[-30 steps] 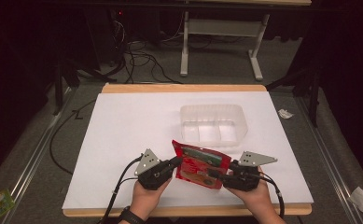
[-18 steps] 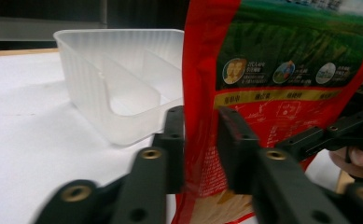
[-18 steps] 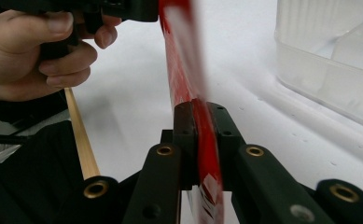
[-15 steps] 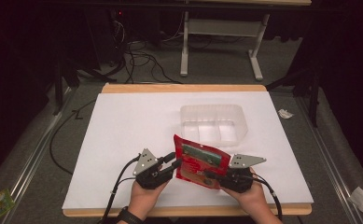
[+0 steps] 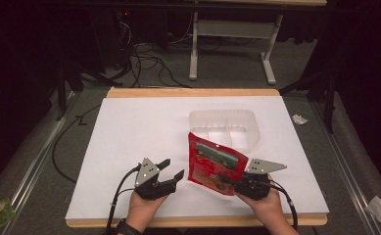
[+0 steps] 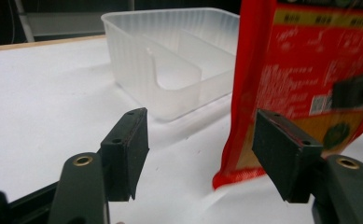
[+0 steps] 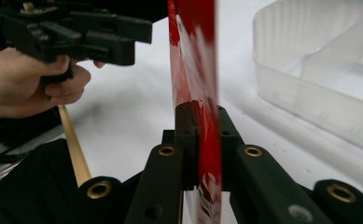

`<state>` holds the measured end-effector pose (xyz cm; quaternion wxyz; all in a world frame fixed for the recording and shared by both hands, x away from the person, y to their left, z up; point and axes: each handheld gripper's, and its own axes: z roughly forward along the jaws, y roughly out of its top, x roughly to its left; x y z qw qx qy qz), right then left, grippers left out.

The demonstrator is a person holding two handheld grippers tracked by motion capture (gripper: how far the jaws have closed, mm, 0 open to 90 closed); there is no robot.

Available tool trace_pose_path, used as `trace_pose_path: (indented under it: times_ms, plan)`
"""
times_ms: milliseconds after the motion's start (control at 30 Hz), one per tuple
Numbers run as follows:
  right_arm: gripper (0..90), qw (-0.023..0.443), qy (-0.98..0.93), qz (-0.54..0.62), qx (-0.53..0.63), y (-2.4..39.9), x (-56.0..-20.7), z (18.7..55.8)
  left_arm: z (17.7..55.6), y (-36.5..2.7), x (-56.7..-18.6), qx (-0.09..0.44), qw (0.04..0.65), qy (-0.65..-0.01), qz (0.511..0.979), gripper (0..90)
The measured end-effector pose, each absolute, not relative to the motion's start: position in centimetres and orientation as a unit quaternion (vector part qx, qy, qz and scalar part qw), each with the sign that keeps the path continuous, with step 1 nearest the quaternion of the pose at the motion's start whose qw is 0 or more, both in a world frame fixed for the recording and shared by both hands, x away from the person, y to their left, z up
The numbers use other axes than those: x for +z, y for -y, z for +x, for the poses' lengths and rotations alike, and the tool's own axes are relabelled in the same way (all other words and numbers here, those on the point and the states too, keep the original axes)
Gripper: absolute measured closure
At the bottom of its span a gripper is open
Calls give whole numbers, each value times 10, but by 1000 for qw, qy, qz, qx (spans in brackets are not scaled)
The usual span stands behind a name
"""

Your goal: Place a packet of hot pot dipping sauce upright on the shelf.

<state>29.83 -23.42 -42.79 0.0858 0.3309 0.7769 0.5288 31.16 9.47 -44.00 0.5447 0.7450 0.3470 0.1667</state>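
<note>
While the red pouch [image 5: 214, 164] is held upright at the near edge of the white table [image 5: 129, 132], the high view is noted first. The pouch is seen just in front of the clear tray [image 5: 225, 128], on the person's side of it, its long axis standing roughly vertical with a slight lean. The right gripper [image 5: 233, 179] is clamped on the pouch's lower right edge. The left gripper [image 5: 172, 169] is seen to the left of the pouch, clear of it, with its jaws spread wide and nothing between them.

From the left gripper view, the left gripper [image 6: 200, 156] is recorded as wide open and empty. The pouch [image 6: 305, 88] is seen standing beside the right-hand jaw, its bottom corner resting on or just above the table [image 6: 44, 102]; contact with that jaw cannot be confirmed. The tray [image 6: 170, 70] is seen beyond the pouch, with an inner divider visible.

From the right gripper view, the right gripper [image 7: 198, 140] is closed tight on the pouch [image 7: 193, 60], which is presented edge-on and rises straight up from the jaws. The tray [image 7: 310, 79] lies to the right of the pouch, the left gripper [image 7: 123, 39] to its left.

Judgement: the pouch is carried by the right hand alone; the tray lies directly beyond it, so the transfer would be a short forward move, with the upright axis to be laid down.
</note>
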Motion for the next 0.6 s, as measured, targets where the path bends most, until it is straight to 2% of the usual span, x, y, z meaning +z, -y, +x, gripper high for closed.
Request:
trace_pose_path:
  times_ms: [167, 600]
  plan:
    - [856, 101, -764, 348, 535, 243, -424, 299, 314, -98, -444, 177, 522, -351, 757, 332]
    - [855, 151, -735, 382, 539, 272, -411, 301, 317, -106, -448, 182, 516, -362, 754, 323]
